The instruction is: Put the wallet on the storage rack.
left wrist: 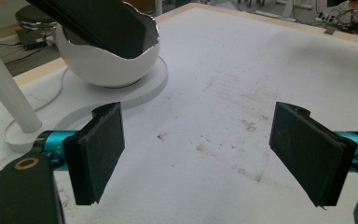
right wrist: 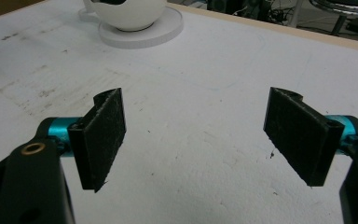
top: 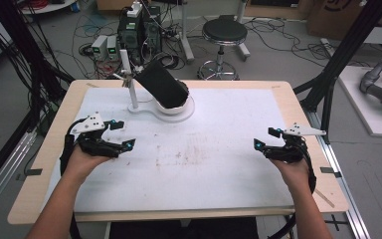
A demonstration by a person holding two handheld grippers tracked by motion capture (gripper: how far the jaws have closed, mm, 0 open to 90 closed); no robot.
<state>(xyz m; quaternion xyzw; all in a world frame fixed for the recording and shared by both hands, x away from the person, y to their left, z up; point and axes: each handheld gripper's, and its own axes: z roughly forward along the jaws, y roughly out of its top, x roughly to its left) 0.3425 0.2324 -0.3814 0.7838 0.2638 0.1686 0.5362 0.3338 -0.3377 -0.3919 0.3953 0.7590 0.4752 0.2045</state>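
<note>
A black cylinder (top: 163,84) leans tilted in a white bowl-shaped holder (top: 178,106) on a flat white base with a thin white post (top: 128,79), at the back middle of the white mat. My left gripper (top: 122,134) hovers open over the mat's left side, short of the holder. In the left gripper view its black pads (left wrist: 100,154) stand wide apart with the white holder (left wrist: 107,65) and the black cylinder (left wrist: 102,23) ahead. My right gripper (top: 266,138) is open at the right side, its pads (right wrist: 103,137) spread over bare mat, with the holder (right wrist: 130,14) far ahead.
The white mat (top: 204,149) has brown stains near its middle and covers a wooden table (top: 303,114). Behind the table are a black stool (top: 224,35), computer boxes (top: 139,30) and loose cables on the floor. A black frame post (top: 348,45) stands at the right.
</note>
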